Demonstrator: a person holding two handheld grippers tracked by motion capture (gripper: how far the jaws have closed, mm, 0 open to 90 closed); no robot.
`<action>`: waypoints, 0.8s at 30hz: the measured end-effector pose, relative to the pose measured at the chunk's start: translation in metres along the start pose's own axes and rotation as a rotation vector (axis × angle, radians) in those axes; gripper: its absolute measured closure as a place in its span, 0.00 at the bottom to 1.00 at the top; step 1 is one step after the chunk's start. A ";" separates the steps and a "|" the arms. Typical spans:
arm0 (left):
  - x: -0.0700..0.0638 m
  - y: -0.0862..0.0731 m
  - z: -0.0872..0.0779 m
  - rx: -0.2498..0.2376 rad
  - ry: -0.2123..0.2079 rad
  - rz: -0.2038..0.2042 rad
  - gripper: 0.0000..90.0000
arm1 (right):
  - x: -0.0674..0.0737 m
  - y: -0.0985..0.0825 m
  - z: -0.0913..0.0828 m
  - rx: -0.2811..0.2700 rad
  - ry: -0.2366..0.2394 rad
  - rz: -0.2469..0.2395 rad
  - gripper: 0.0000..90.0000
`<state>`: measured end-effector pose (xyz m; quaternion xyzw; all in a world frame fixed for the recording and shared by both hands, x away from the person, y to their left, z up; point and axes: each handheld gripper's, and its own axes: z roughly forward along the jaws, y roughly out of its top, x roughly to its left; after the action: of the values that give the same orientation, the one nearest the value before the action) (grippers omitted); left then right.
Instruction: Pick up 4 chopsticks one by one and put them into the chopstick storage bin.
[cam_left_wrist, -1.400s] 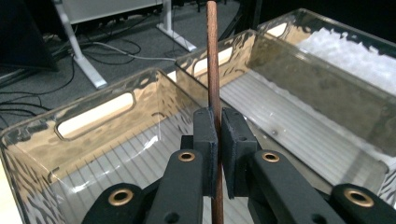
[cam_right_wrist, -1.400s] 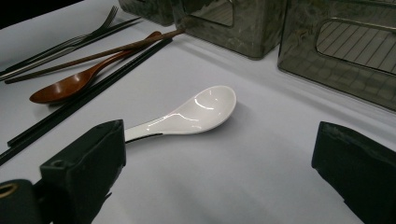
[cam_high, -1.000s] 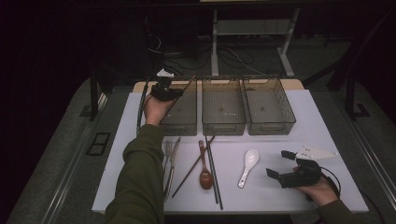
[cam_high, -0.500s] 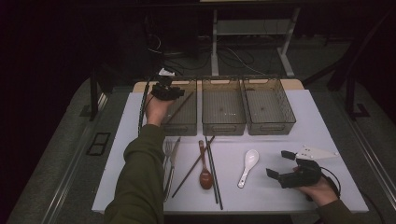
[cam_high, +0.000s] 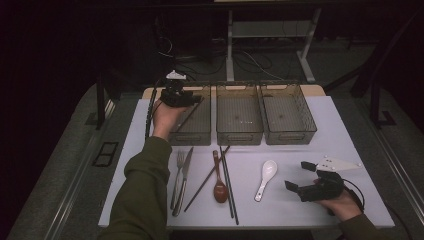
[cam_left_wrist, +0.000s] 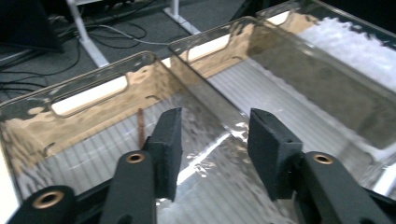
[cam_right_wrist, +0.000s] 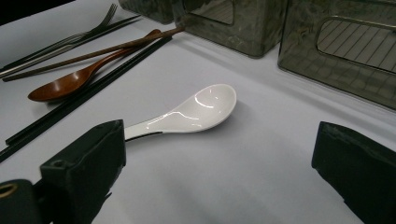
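- Left gripper (cam_high: 192, 99) sits in the upper left of the high view, over the far end of the left bin (cam_high: 200, 137); the person's left hand (cam_high: 165, 116) holds it from below.
- Its jaws have just been opening; in the left gripper view they stand partly apart, nothing between the pads (cam_left_wrist: 169, 144), only the ribbed floor of the bin under them.
- A thin brown chopstick (cam_left_wrist: 140, 128) leans inside the left bin, its tip showing just left of the left pad in the left gripper view; in the high view it runs diagonally from the gripper down into the bin. Apart from the pads, as far as I can tell; that corner is dim.
- Right gripper (cam_high: 297, 176) is at the lower right of the high view, low over the white counter (cam_high: 350, 145), held by the right hand (cam_high: 345, 202).
- Its jaws are wide apart, holding nothing, in the right gripper view.
- White spoon (cam_right_wrist: 196, 109) lies on the counter, centre of the right gripper view, handle end running behind the left jaw; touch cannot be told.
- Lower middle of the high view: fork (cam_high: 178, 175), knife (cam_high: 184, 177), wooden spoon (cam_high: 219, 180), black chopsticks (cam_high: 227, 185), one more brown stick crossing them.
- Middle bin (cam_high: 239, 135) and right bin (cam_high: 295, 135) stand beside the left one.
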<state>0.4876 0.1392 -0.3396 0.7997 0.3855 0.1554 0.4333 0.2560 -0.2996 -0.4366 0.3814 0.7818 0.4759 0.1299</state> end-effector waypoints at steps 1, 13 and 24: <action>-0.003 0.001 -0.001 -0.009 -0.004 -0.011 0.56 | 0.000 0.000 0.000 -0.001 0.000 0.000 0.03; -0.025 -0.004 -0.019 -0.015 -0.057 0.024 0.48 | 0.000 0.000 0.000 0.002 -0.005 0.005 0.03; -0.044 -0.015 -0.042 -0.024 -0.086 0.064 0.42 | 0.000 -0.001 -0.001 -0.004 -0.004 0.002 0.03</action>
<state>0.4273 0.1347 -0.3241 0.8125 0.3387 0.1390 0.4537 0.2555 -0.3006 -0.4367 0.3827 0.7803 0.4768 0.1316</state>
